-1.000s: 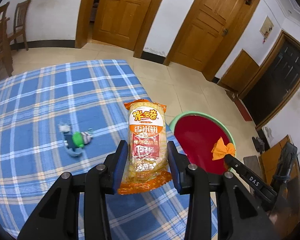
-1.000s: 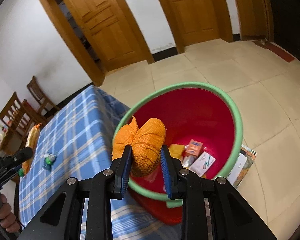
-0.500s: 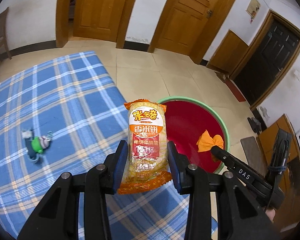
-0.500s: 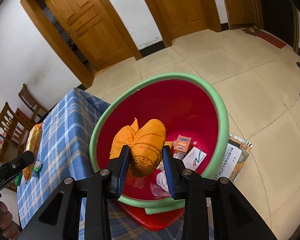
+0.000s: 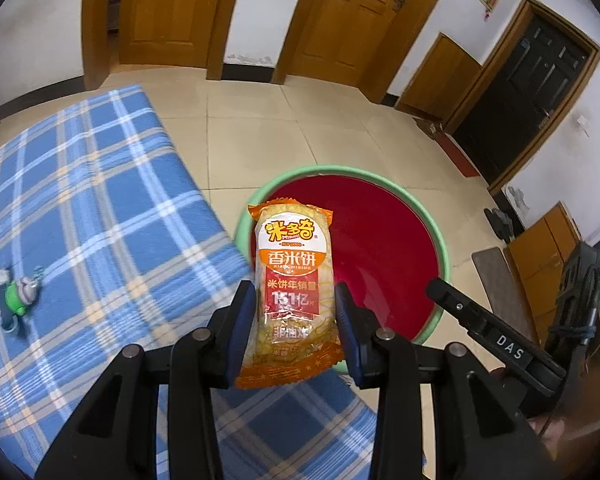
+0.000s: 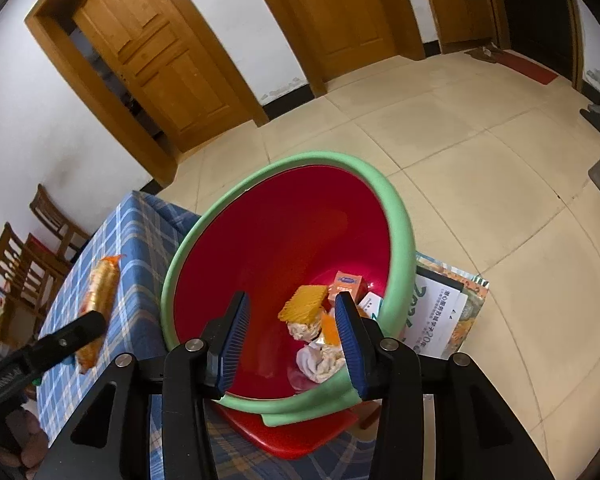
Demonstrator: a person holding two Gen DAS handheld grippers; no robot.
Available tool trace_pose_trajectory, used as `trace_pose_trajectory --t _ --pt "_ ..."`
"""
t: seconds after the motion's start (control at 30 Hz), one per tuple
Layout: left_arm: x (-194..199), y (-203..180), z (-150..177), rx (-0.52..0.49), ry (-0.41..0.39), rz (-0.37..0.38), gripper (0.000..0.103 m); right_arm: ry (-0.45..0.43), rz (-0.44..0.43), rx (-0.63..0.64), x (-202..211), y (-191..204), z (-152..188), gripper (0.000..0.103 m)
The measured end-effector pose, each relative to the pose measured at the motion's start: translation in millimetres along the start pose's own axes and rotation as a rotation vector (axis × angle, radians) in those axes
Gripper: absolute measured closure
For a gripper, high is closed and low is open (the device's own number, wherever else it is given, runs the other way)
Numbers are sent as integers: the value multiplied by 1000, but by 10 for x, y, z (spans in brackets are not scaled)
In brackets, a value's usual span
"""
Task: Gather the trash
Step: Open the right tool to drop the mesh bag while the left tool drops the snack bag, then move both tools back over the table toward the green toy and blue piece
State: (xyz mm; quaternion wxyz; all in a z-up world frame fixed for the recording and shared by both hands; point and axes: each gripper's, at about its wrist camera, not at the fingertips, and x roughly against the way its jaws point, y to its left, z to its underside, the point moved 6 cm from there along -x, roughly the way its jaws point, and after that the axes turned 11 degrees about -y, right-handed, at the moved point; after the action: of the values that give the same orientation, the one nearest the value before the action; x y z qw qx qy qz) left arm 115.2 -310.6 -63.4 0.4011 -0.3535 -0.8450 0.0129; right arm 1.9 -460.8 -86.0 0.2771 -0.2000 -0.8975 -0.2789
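My left gripper (image 5: pixel 294 294) is shut on an orange rice-cracker packet (image 5: pixel 292 264), held upright over the table edge beside the red bin with a green rim (image 5: pixel 440 240). In the right wrist view the right gripper (image 6: pixel 292 302) hangs over the bin (image 6: pixel 400 216); its jaws are opening and nothing is between them. An orange mesh bundle (image 6: pixel 305 307) lies below them on the trash in the bin, with a small orange box (image 6: pixel 350 282) and crumpled tissue (image 6: pixel 320 360). That view also shows the packet (image 6: pixel 100 300) and the left gripper's finger (image 6: pixel 76 330).
The table wears a blue plaid cloth (image 5: pixel 100 200), and a small green toy (image 5: pixel 18 296) lies on it at the left. Printed paper (image 6: pixel 444 312) lies on the tiled floor beside the bin. A red flat part (image 6: pixel 292 436) sticks out under the bin. Wooden chairs (image 6: pixel 28 248) stand behind the table.
The right jaws have opened and the orange bundle has dropped into the bin. The left gripper has carried the packet from over the table toward the bin.
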Motion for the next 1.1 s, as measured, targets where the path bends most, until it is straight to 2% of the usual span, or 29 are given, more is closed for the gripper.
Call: trace_pose_trajectory --t 0.2,0.27,0.47,0.83,1.1 --pt "-122 -173 15 -22 7 34 63 -5 7 -18 30 -66 -5 58" --pt "-120 -213 13 -28 7 41 59 -6 10 -23 39 -93 -7 58" --pt "-24 -159 -22 -42 -17 14 55 -7 11 -31 48 -118 -9 58" --pt "279 372 -73 52 -67 -69 54 -1 -14 -13 79 32 21 58" --pt "554 814 -26 134 -108 -137 54 15 -55 33 77 288 74 58"
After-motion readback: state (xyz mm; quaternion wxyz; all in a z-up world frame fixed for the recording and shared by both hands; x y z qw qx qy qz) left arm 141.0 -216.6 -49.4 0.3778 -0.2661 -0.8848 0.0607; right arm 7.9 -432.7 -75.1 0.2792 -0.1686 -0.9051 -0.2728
